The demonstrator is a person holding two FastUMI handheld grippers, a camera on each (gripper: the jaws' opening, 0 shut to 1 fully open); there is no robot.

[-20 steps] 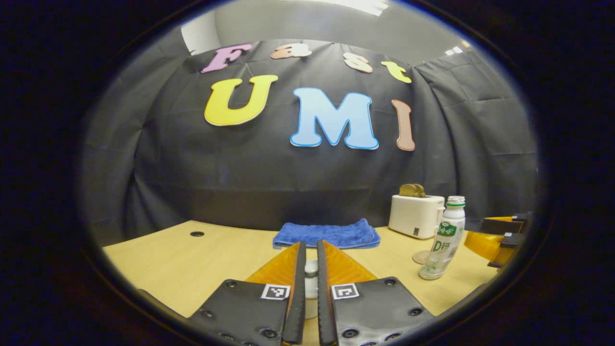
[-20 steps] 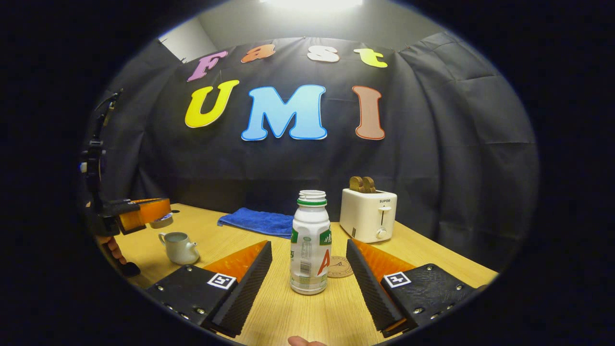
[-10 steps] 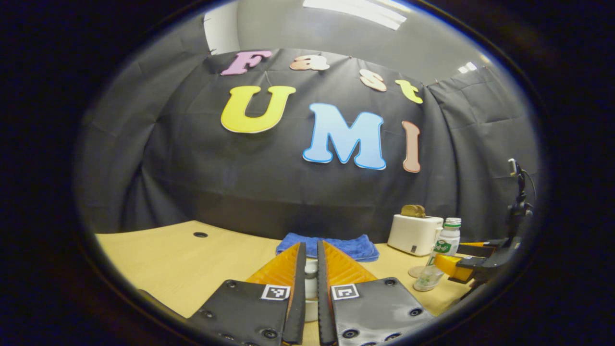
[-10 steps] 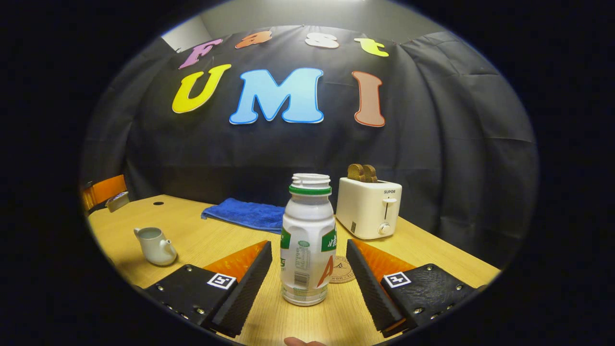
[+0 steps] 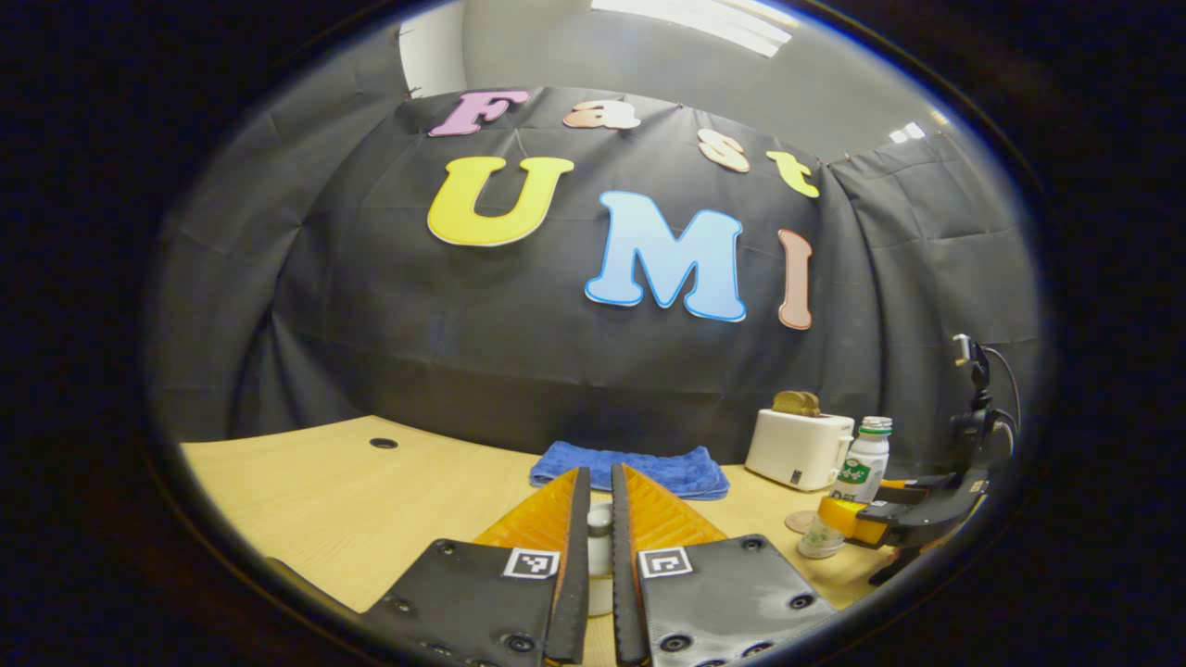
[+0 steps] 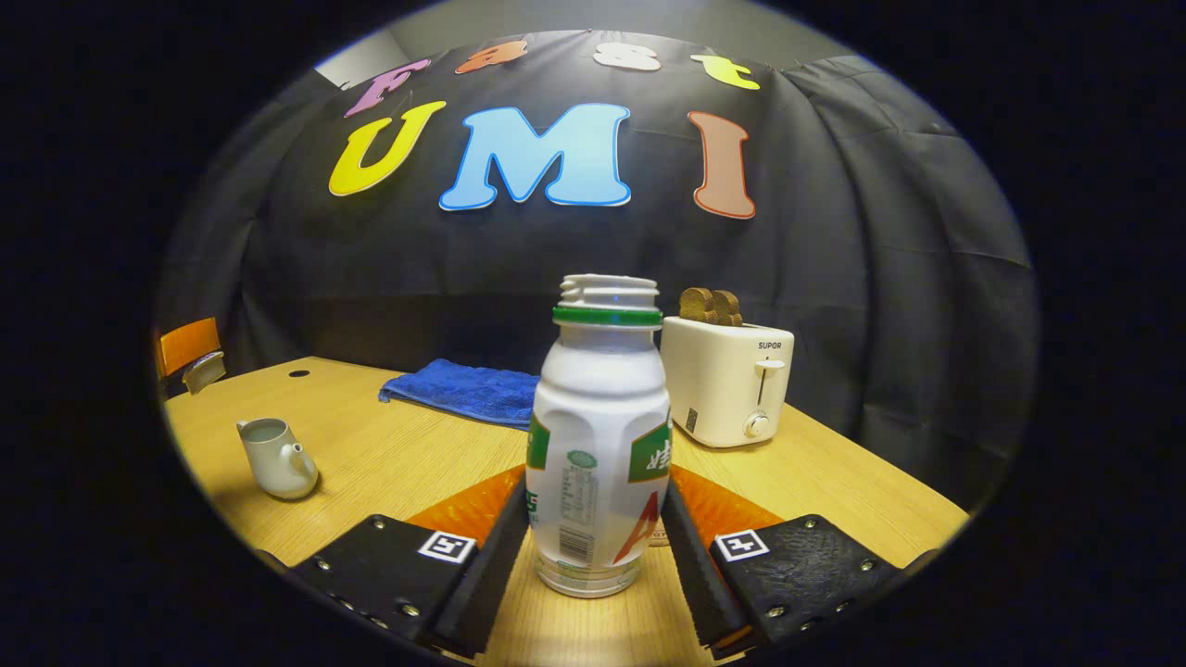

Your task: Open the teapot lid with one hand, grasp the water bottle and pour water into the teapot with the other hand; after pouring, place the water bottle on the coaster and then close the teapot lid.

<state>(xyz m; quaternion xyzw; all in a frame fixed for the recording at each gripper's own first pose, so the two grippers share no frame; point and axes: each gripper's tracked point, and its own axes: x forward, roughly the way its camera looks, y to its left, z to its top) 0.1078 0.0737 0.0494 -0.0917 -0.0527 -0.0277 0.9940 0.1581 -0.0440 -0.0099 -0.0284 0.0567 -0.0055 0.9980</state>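
In the left gripper view my left gripper [image 5: 599, 474] is shut on the small white teapot lid [image 5: 600, 537], held above the table. Seen from the right gripper view, that left gripper [image 6: 190, 350] hangs at the far left with the lid [image 6: 206, 372], up and back from the pale lidless teapot [image 6: 274, 459]. The white water bottle [image 6: 600, 445], uncapped with a green neck ring, stands on the table. My right gripper [image 6: 598, 496] has a pad pressed against each side of it. Far right in the left gripper view are the bottle [image 5: 857, 463], the right gripper [image 5: 866, 521] around it and the round coaster [image 5: 797, 521].
A white toaster [image 6: 732, 382] with bread in it stands behind the bottle on the right. A folded blue towel [image 6: 459, 389] lies at the back of the wooden table [image 6: 398, 454]. The table has a small cable hole [image 5: 383, 444] at the far left.
My right gripper moved forward around the bottle and closed onto its sides. The left gripper kept hold of the lid and shifted slightly away from the teapot.
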